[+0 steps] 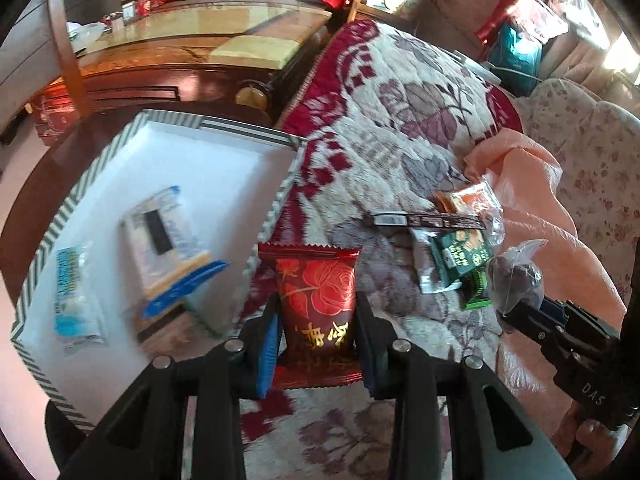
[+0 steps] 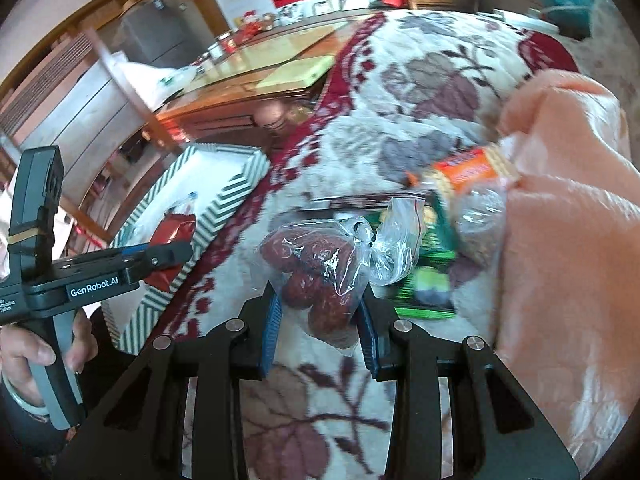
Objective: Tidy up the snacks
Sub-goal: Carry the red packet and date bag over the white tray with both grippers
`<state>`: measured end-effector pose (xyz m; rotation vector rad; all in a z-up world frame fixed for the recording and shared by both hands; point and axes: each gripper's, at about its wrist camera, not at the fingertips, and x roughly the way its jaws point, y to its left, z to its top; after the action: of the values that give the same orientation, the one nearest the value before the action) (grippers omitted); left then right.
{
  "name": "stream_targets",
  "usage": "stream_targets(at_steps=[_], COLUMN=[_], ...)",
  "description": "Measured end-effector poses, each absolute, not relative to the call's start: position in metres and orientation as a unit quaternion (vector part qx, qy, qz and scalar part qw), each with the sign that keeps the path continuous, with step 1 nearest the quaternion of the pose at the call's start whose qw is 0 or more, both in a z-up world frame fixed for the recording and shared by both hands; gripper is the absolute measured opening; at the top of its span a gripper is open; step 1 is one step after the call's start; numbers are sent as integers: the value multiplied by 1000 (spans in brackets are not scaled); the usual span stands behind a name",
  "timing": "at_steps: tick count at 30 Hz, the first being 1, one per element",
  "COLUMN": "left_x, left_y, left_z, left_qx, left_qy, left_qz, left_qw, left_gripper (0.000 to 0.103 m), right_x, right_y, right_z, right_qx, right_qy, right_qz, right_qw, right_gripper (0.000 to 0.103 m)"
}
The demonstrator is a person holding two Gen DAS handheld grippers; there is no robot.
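Note:
My left gripper [image 1: 316,312] is shut on a red snack packet with a rose print [image 1: 316,296], held above the blanket just right of the striped box [image 1: 276,208]. That box holds several packets, among them a clear one with blue ends [image 1: 76,292]. My right gripper [image 2: 316,304] is shut on a clear bag of red dates [image 2: 316,276], lifted off the blanket. In the left wrist view that bag [image 1: 516,272] hangs from the right gripper [image 1: 508,314] at the right. A pile of loose snacks [image 1: 456,252] lies on the blanket, with green packets [image 2: 428,292] and an orange one [image 2: 468,170].
A red and white floral blanket [image 1: 400,128] covers the surface. A peach cloth [image 2: 560,200] is bunched at the right. A wooden table [image 1: 180,52] with a yellow pad stands behind the box. A hand [image 2: 24,352] holds the left gripper's handle.

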<state>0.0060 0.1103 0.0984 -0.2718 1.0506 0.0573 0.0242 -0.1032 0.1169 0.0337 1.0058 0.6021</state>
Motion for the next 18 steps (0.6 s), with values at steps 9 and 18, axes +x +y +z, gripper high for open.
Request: stream_targets(at_steps=[9,18], left_x=[-12,-28], left_y=[144,176], left_z=[105,103], left_qx=[-134,-148], left_qy=[486,479], left_qz=[59,87], left_qw=[862,861], left_gripper=[36,36], right_x=[16,8], right_y=[-59,-18], right_z=[125,126], right_qx=[-14,-45], right_qy=[473,475], right_qz=[316,345], right_qw=[822,808], right_gripper=[33,33])
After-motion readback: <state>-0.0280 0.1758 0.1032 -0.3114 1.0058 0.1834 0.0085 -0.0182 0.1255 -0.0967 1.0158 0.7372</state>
